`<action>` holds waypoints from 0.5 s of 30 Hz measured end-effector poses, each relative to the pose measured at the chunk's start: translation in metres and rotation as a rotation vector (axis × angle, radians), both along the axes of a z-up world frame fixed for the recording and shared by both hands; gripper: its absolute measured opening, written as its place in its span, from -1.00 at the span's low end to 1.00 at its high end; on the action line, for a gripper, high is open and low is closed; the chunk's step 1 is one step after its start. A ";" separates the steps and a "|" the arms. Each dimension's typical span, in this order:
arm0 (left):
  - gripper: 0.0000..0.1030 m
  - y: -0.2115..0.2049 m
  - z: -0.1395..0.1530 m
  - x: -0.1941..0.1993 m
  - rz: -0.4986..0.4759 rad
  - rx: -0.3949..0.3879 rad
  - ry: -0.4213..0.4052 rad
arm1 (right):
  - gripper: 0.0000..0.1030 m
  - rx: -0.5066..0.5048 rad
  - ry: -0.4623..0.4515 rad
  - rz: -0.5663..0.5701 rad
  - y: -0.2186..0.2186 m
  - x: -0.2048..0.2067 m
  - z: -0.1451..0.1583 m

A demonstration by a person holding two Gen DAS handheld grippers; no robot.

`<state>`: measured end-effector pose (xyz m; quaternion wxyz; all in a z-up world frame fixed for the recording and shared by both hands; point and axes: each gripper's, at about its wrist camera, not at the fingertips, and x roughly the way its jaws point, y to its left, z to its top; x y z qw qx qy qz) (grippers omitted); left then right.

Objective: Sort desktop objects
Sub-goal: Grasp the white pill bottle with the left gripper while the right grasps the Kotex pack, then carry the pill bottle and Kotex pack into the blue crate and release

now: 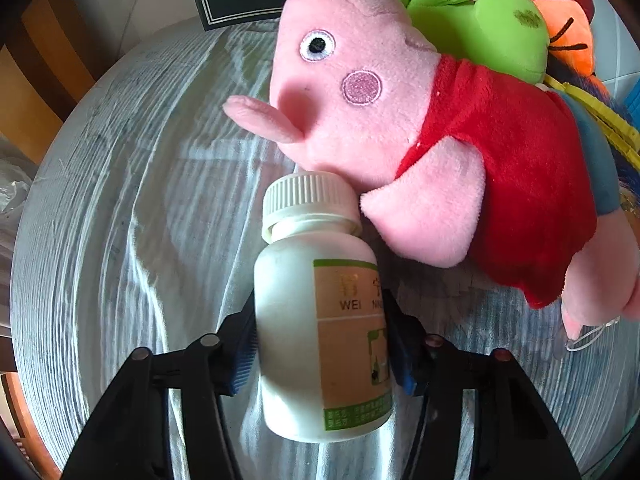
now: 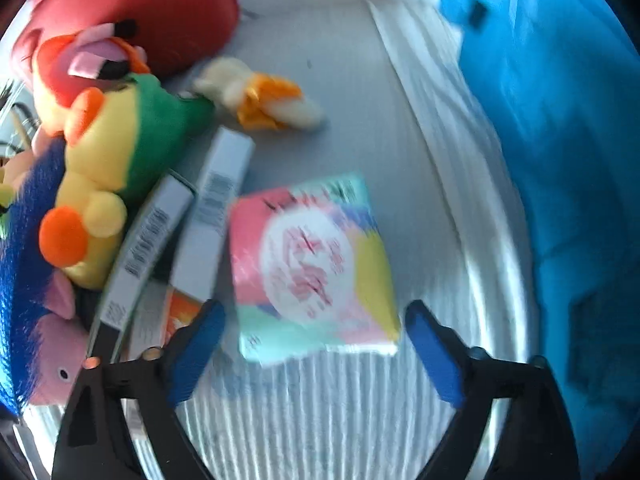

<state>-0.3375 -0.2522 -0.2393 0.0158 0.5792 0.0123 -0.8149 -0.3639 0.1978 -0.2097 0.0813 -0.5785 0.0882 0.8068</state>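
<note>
White plastic pill bottle (image 1: pixel 320 312), rigid, light, slick, clamped mid-body by left gripper (image 1: pixel 320 344), cap touching pink plush pig (image 1: pixel 400 120). Right gripper (image 2: pixel 316 344) wide, straddling soft pastel tissue pack (image 2: pixel 312 268).

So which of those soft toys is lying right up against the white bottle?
The pink pig plush in the red dress: its arm rests against the cap of the white bottle. The green plush and the orange plush lie behind it, away from the bottle.

both the left gripper (image 1: pixel 320 344) and right gripper (image 2: pixel 316 344) had black angular fingers, ribbed blue pads and small round rivets.
</note>
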 end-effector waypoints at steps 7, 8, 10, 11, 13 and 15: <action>0.00 0.006 0.020 0.022 0.003 -0.033 0.074 | 0.35 0.038 0.000 0.023 -0.016 0.014 0.006; 0.00 0.008 0.026 0.029 0.001 -0.039 0.096 | 0.35 0.037 0.016 0.024 -0.019 0.021 0.011; 0.00 0.011 0.038 0.044 0.013 -0.039 0.136 | 0.34 0.032 0.059 0.031 -0.027 0.045 0.027; 0.00 0.012 0.044 0.051 0.013 -0.036 0.153 | 0.34 0.029 0.072 0.036 -0.030 0.053 0.031; 0.00 0.017 0.056 0.070 0.013 -0.031 0.191 | 0.34 0.029 0.117 0.051 -0.044 0.077 0.047; 0.00 0.026 0.074 0.086 0.014 -0.017 0.233 | 0.34 0.041 0.165 0.072 -0.050 0.097 0.067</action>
